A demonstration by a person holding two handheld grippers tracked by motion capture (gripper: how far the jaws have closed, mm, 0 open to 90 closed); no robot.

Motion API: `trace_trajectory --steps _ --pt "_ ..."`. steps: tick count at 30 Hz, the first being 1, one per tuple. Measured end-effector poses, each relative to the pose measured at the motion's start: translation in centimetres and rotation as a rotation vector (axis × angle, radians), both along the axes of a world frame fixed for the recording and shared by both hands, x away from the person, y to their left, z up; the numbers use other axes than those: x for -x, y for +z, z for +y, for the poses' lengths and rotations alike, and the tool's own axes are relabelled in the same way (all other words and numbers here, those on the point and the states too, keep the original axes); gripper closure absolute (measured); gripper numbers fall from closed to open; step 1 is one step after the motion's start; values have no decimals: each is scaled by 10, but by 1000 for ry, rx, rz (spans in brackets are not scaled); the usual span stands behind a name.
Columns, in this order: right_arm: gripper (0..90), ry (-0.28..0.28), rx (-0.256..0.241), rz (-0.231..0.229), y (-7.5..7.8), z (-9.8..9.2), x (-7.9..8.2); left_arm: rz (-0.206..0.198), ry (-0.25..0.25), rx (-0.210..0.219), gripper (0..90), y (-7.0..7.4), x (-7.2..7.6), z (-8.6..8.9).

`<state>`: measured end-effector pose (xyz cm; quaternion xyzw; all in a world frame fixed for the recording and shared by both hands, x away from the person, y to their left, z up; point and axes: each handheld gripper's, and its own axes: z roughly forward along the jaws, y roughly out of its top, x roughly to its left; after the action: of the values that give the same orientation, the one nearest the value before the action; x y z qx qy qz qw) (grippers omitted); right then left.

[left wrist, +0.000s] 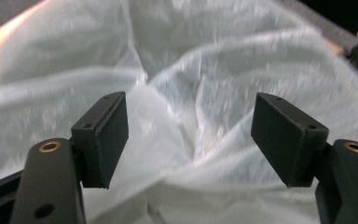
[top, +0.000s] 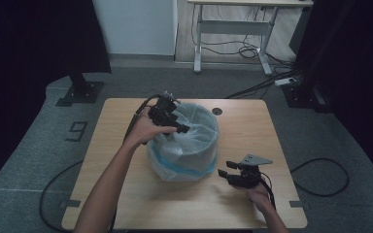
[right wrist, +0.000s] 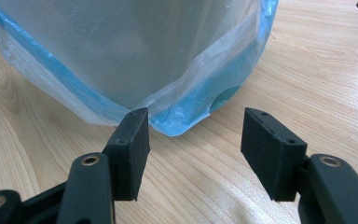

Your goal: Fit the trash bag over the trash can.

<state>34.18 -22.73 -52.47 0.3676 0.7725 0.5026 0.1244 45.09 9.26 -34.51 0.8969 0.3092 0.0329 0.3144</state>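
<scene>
**Two open grippers at a lined bin on a wooden table**

At the left of the high view we see the left gripper (top: 174, 121) held over the near-left rim of a bin covered by a translucent white plastic bag (top: 189, 141). In the left gripper view its jaws stand wide apart over the crumpled bag liner (left wrist: 191, 107); nothing lies between the pads, and we cannot tell whether the left pad (left wrist: 106, 135) brushes the film beneath it. The liner sinks in folds toward the middle of the bin's mouth.

The bin stands near the middle of the table (top: 252, 131), slightly toward the far edge. A blue band (top: 177, 165) shows through the bag low on its side; in the right gripper view the bag's loose blue-tinted hem (right wrist: 177, 119) drapes onto the wood.

At the right, the right gripper (top: 230, 172) rests low by the bin's near-right foot, close to it but apart. Its jaws are likewise wide open and empty, pointing at the hem, with bare wood between the pads (right wrist: 133, 149).

Open tabletop lies to the right of the bin and along the near edge. The bin's own walls are veiled by the bag, and its inside bottom is hidden.
</scene>
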Motion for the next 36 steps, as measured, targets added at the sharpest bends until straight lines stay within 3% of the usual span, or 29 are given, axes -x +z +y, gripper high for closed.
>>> trace_trajectory --steps 13,19,23,32,36 --pt "409 -13 -3 5 -1 -4 -1 77 -39 -120 271 -20 -3 -19" --pt "409 -15 -6 4 0 -4 0 93 -37 -131 274 -20 -4 -21" --pt "409 -15 -5 1 0 -4 0 72 -35 -96 273 -19 -2 -17" --pt "409 -25 -7 -2 2 -7 0 -39 -24 89 274 -2 19 11" --pt "409 -27 -5 -3 2 -8 1 -83 -16 148 273 1 32 26"
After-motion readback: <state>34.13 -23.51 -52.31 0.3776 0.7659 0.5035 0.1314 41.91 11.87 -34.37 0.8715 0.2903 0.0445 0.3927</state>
